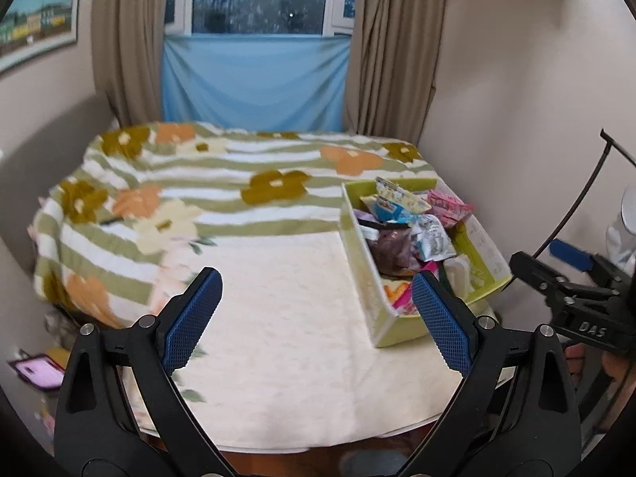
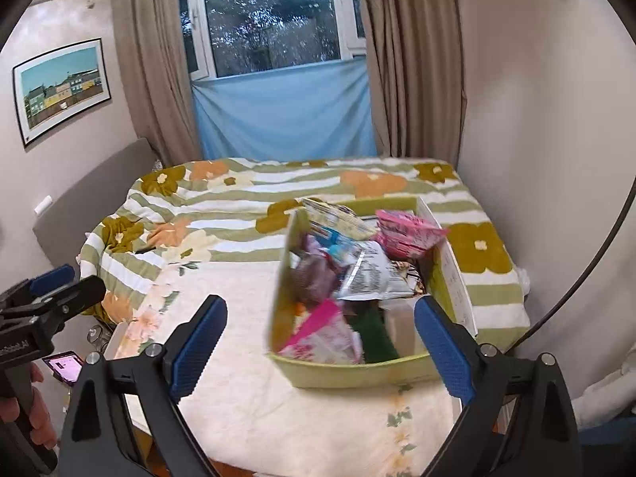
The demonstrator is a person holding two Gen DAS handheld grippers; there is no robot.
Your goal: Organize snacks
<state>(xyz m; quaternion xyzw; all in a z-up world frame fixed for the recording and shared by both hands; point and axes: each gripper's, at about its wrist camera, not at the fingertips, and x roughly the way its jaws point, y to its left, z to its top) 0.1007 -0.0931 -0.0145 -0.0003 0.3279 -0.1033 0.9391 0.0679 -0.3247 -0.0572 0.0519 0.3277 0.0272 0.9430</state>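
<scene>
Snacks [image 2: 357, 274] fill a green box [image 2: 357, 369] on the cream cloth [image 1: 298, 338], while the left gripper [image 1: 318, 318] and right gripper [image 2: 320, 342] both gape wide, holding nothing.

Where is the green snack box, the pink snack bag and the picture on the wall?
Light green cardboard snack box [image 2: 357, 373]: right wrist view, on its near front wall.
Pink crinkly snack bag [image 2: 409, 234]: right wrist view, on its middle.
Framed picture of coloured houses [image 2: 61, 89]: right wrist view, on the print's middle.
</scene>
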